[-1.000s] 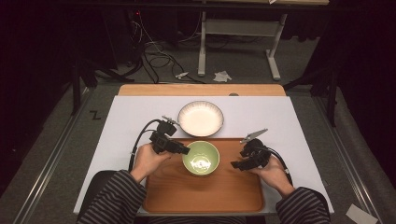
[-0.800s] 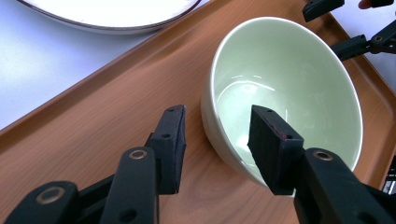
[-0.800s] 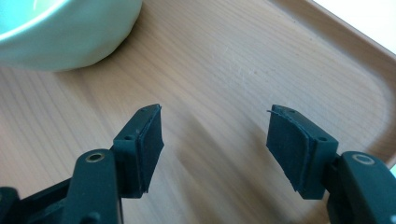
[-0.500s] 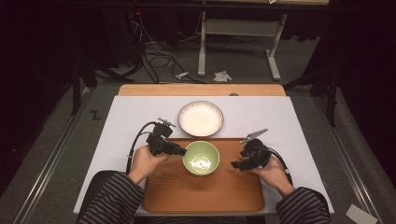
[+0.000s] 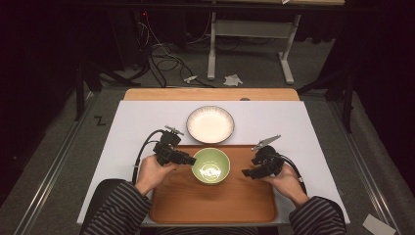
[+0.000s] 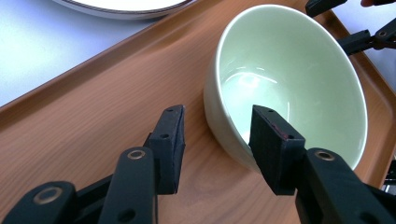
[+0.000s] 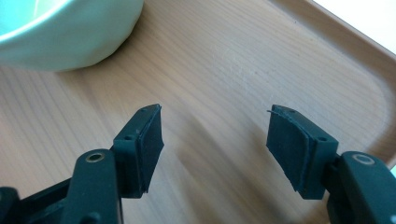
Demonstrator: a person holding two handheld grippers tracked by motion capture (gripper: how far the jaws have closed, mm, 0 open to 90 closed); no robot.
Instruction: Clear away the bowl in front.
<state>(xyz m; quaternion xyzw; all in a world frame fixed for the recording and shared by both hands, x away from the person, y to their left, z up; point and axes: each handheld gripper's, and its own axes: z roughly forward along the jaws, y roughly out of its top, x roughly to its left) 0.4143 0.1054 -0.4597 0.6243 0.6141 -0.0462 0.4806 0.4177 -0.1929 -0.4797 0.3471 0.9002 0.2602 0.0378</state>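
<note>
The left tongs (image 6: 215, 135) are being held spread astride the rim of the green bowl (image 5: 211, 165), which is sitting on the wooden tray (image 5: 235, 205). The right tongs (image 7: 215, 140) are being held spread over bare tray. If pinched off-centre, the bowl is likely being tipped.

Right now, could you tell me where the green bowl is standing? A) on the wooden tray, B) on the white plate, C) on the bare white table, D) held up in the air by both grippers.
A: the green bowl sits on the wooden tray, with the white plate apart behind the tray.
</note>
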